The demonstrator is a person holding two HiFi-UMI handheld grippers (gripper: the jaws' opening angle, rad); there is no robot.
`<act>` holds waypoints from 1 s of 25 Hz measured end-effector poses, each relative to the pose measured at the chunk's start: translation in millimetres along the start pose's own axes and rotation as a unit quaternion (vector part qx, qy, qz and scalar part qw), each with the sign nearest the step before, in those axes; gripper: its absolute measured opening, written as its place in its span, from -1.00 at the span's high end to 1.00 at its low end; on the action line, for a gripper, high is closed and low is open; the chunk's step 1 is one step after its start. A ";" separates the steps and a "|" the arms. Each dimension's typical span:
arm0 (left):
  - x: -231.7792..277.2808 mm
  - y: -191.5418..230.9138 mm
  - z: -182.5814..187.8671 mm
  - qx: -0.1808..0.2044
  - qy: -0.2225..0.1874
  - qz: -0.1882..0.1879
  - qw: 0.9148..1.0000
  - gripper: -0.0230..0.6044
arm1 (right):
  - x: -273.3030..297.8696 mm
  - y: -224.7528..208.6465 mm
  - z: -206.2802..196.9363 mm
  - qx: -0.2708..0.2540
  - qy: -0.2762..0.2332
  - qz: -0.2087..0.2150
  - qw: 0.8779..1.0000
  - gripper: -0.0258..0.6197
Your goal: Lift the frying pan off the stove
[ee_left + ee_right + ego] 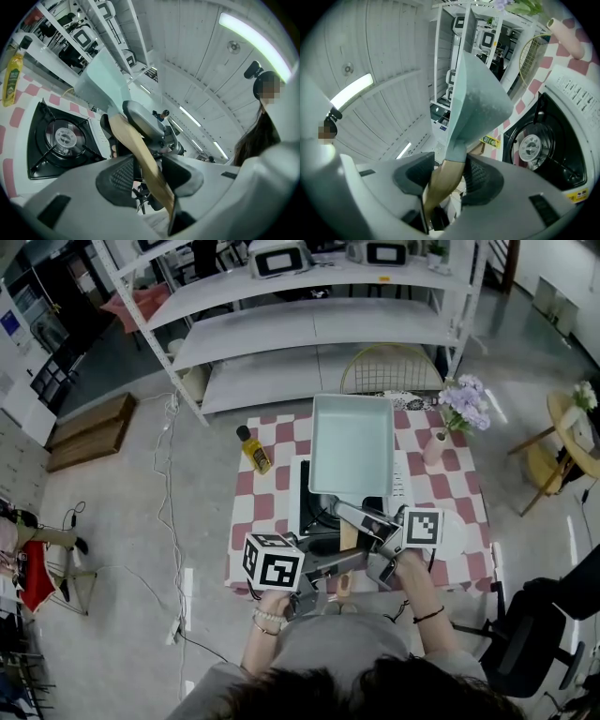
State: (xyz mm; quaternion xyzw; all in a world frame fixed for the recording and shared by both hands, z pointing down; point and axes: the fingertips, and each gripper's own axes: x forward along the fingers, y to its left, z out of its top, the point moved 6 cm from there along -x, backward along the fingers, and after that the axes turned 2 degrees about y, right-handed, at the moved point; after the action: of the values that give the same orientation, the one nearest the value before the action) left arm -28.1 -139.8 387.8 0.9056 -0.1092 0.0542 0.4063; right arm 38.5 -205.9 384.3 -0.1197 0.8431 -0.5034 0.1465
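frying pan (352,442) aloft above the stove (312,514)

I'm working in a mock kitchen set up inside a big lab or studio hall. A small table (450,493) with a pink checked cloth carries a gas stove (309,502), a bottle (255,451) and a vase (435,448). Around it stand white metal shelves (309,324), with loose cables (169,512) across the bare floor (122,549) and an office chair (534,634).

Grey left tool (147,176) and right tool (445,176), marker cubes (273,562), grey shirt (347,643), beaded bracelet (267,620), black wristband (429,615)
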 end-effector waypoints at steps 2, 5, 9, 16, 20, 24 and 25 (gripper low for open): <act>0.1 -3.0 2.2 0.006 0.000 -0.001 1.000 0.35 | -0.8 3.9 2.0 -0.005 -0.002 0.001 1.000 0.31; -0.5 -7.8 5.4 0.013 -0.002 -0.003 1.000 0.35 | -1.5 9.9 4.4 -0.010 -0.005 0.002 1.000 0.31; -1.5 -13.0 10.7 0.024 -0.004 -0.004 1.000 0.35 | -0.7 18.1 8.8 -0.020 -0.007 0.006 1.000 0.31; -1.5 -20.6 16.3 0.037 -0.007 -0.006 0.999 0.35 | -1.0 28.5 13.8 -0.033 -0.009 0.014 0.999 0.31; -1.6 -25.2 20.2 0.046 -0.008 -0.006 0.999 0.35 | -2.2 33.8 17.0 -0.035 -0.011 0.017 0.999 0.31; -3.5 -27.7 22.6 0.053 -0.009 -0.006 0.999 0.35 | -1.1 38.1 18.8 -0.039 -0.016 0.024 0.999 0.31; -3.7 -28.4 23.3 0.055 -0.009 -0.006 0.998 0.35 | -1.0 38.9 19.1 -0.040 -0.016 0.024 0.999 0.31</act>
State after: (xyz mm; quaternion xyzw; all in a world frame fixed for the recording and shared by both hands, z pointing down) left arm -24.6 -138.2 351.0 0.9276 -0.1040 0.0489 0.3554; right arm 44.3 -203.1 341.4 -0.1134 0.8627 -0.4637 0.1671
